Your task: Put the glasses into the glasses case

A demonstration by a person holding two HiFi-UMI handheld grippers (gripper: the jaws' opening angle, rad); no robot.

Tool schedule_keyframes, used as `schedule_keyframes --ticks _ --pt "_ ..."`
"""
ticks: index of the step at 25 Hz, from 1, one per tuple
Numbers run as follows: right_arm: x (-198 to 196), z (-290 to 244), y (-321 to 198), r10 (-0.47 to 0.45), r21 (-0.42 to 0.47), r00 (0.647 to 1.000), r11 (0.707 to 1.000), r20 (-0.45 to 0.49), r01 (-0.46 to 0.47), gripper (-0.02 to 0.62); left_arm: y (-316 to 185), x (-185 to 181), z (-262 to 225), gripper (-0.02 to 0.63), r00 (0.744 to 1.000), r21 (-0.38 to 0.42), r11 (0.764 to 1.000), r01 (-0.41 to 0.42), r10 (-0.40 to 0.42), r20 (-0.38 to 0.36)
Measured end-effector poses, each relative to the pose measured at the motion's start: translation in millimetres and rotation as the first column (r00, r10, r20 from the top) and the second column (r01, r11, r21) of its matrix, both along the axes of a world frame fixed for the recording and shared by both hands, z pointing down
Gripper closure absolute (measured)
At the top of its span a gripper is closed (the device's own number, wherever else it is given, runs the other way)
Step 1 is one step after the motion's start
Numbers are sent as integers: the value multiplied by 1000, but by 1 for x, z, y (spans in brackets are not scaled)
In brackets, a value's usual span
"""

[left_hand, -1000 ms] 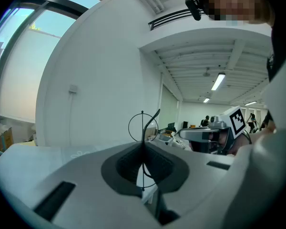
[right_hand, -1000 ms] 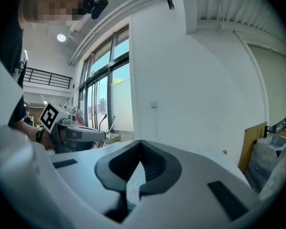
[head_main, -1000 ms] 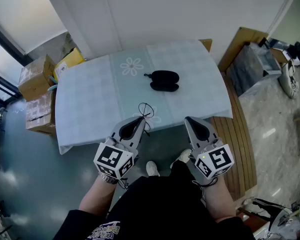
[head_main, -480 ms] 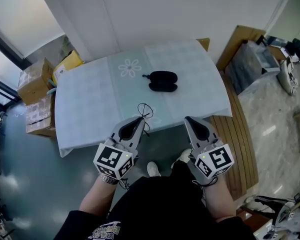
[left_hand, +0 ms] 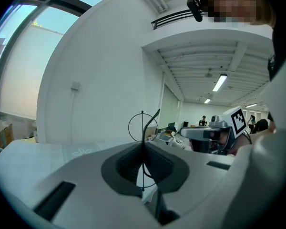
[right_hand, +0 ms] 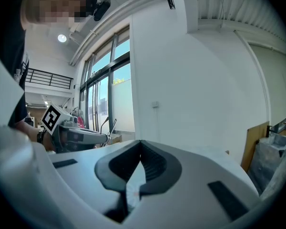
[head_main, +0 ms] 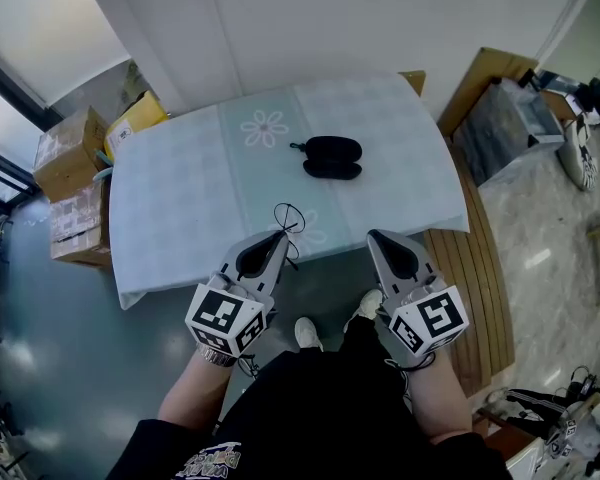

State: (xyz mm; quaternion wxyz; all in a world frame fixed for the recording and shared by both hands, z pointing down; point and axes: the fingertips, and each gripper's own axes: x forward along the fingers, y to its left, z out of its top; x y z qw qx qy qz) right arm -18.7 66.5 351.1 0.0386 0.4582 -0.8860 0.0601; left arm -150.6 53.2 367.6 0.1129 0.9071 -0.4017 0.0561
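A closed black glasses case (head_main: 332,157) lies on the pale checked tablecloth (head_main: 180,198), right of its flower print and towards the far side. Thin wire-framed glasses (head_main: 291,219) stand upright in my left gripper (head_main: 283,237), which is shut on them just off the table's near edge. In the left gripper view the round wire rim (left_hand: 143,127) rises above the closed left gripper (left_hand: 143,146). My right gripper (head_main: 378,239) hangs level beside it, shut with nothing in it; in the right gripper view the right gripper (right_hand: 140,152) has its pads meeting at the tip.
Cardboard boxes (head_main: 70,158) and a yellow box (head_main: 137,118) stand left of the table. A wooden platform (head_main: 475,268) and a grey bin (head_main: 505,133) are at the right. A white wall runs behind the table. The person's shoes (head_main: 306,334) are below the grippers.
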Motion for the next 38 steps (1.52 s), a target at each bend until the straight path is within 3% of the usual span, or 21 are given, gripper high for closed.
schedule_keyframes --ticks 17,38 --pt "9 -8 -32 -30 10 999 999 -12 30 572 -23 2 1 575 999 -5 999 32 -32 7" --pt "64 -1 -104 -155 -7 988 988 27 155 572 -71 55 5 576 986 -32 986 166 -164 35"
